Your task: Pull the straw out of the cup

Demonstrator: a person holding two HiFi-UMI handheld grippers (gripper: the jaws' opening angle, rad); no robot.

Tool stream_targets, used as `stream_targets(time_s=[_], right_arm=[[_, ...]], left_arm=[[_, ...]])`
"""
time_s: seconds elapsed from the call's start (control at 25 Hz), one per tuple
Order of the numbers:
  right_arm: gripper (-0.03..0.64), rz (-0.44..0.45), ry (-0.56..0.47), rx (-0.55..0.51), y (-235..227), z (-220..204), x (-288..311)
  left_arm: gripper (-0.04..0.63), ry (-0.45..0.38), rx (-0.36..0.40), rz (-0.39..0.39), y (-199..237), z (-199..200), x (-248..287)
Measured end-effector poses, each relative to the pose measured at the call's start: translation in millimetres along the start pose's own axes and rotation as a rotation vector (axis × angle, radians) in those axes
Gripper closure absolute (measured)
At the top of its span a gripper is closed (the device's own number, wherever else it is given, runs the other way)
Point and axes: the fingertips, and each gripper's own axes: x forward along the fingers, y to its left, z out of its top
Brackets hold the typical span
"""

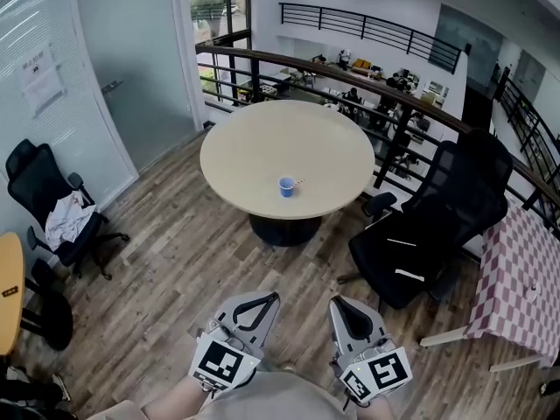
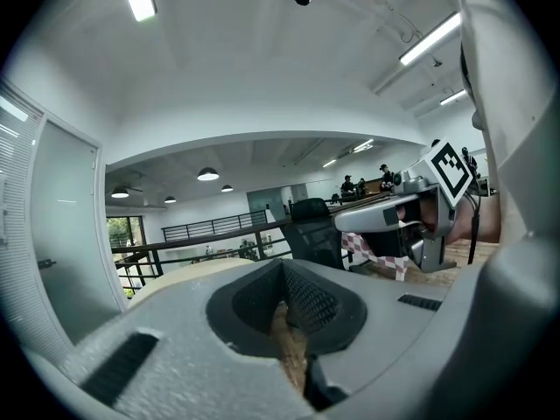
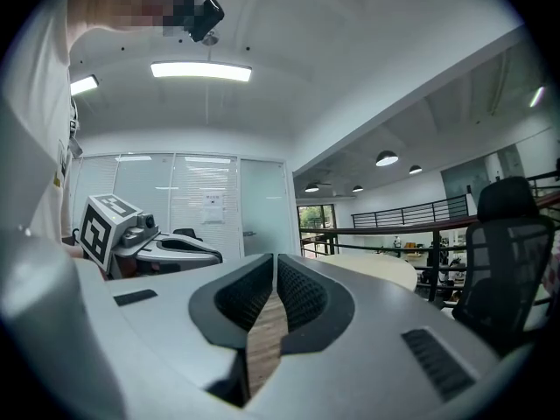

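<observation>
Round table (image 1: pixel 254 147) filled mid-frame, cup (image 1: pixel 286 187) with straw (image 1: pixel 298 182) near its front edge; I held left gripper (image 1: pixel 262 300) and right gripper (image 1: pixel 343 306) closed, empty, bottom centre, being well short of it.

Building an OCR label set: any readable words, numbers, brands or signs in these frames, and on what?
No text is legible.
Paper notice on the glass wall: print too small to read.
Marker cubes: black-and-white square patterns only, no letters or numbers.
Blue cup: no print visible at this distance.
</observation>
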Motion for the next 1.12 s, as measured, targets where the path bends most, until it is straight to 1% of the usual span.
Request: stream_targets(time_s=[0.08, 0.16, 0.28, 0.4, 0.56, 0.72, 1.0, 1.12], right_arm=[[0.586, 0.009, -0.002, 0.026, -6, -4, 3], [0.587, 0.014, 0.002, 0.032, -11, -7, 8], [0.586, 0.017, 0.007, 0.026, -17, -12, 19], [0.586, 0.025, 0.001, 0.039, -22, -16, 36], [0.586, 0.023, 0.004, 0.036, -32, -19, 62], [0.586, 0.028, 0.015, 0.037, -42, -20, 91], [0.586, 0.048, 0.04, 0.032, -61, -19, 147], [0.586, 0.059, 0.057, 0.035, -72, -20, 171]], left_arm=[[0.581, -0.053, 0.005, 0.01, 4, 4, 1], [0.581, -0.078, 0.023, 0.024, 13, 3, 2], [0.581, -0.062, -0.03, 0.058, 25, -3, 8], [0.581, -0.063, -0.053, 0.058, 40, -12, 20], [0.581, -0.093, -0.022, 0.024, 61, -19, 43], [0.581, -0.107, -0.05, 0.033, 87, -19, 60], [0.581, -0.065, -0.081, 0.06, 139, -37, 88], [0.581, -0.059, -0.055, 0.054, 161, -45, 107]])
